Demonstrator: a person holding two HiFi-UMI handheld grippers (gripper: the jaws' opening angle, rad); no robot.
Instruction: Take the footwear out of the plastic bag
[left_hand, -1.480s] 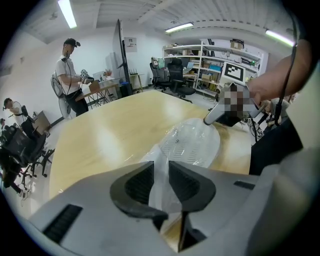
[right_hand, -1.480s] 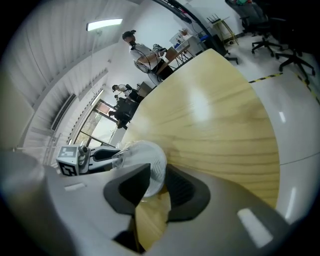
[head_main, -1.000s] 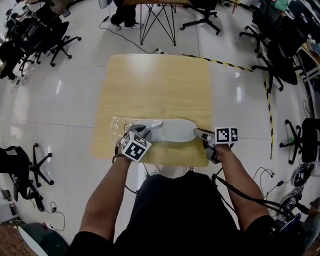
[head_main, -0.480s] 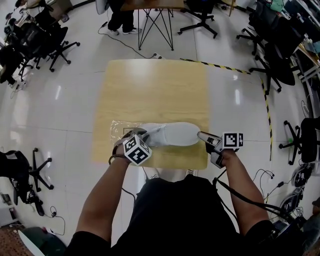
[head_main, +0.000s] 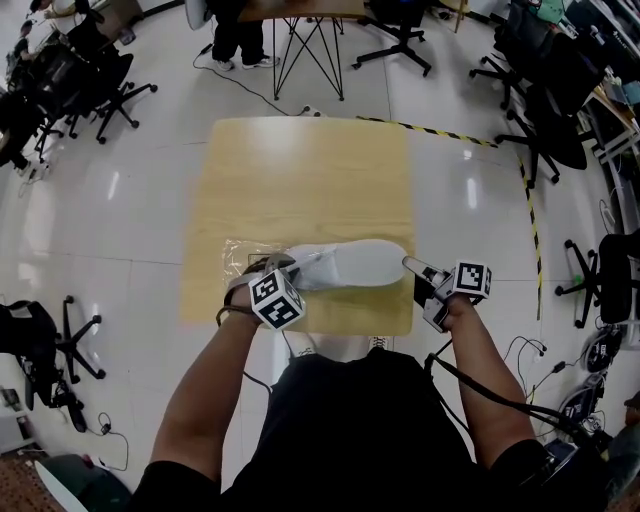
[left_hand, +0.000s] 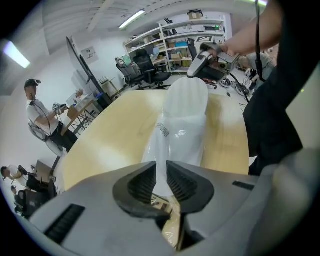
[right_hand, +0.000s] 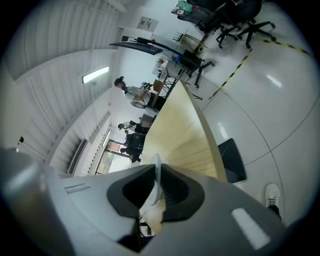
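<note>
At the near edge of the rectangular light wooden table (head_main: 300, 170), a long, smooth white shoe (head_main: 352, 264) lies lengthwise along the edge, and its right end reaches almost to the table's near right corner. A crinkled clear plastic bag (head_main: 238, 252) spreads flat on the wood at the shoe's left end. In the left gripper view, glossy film with a small printed label covers the nearer part of the shoe. Whether the far end is free of the film I cannot tell.

The left gripper (head_main: 274, 270) points steeply down at the bag's left end. Its jaws have just been closing, and its own view shows them pinched together on a fold of the film, with the shoe stretching away beyond them.

The right gripper (head_main: 412, 266) is held lower-angled at the shoe's right end, off the table's corner. Its jaws have also just been closing, and its own view shows them drawn in on a thin white edge. That edge appears to be the shoe's rim.

Around the table lie a glossy white floor (head_main: 130, 220), black office chairs (head_main: 110, 85) and a strip of yellow-and-black tape (head_main: 440, 125).
</note>
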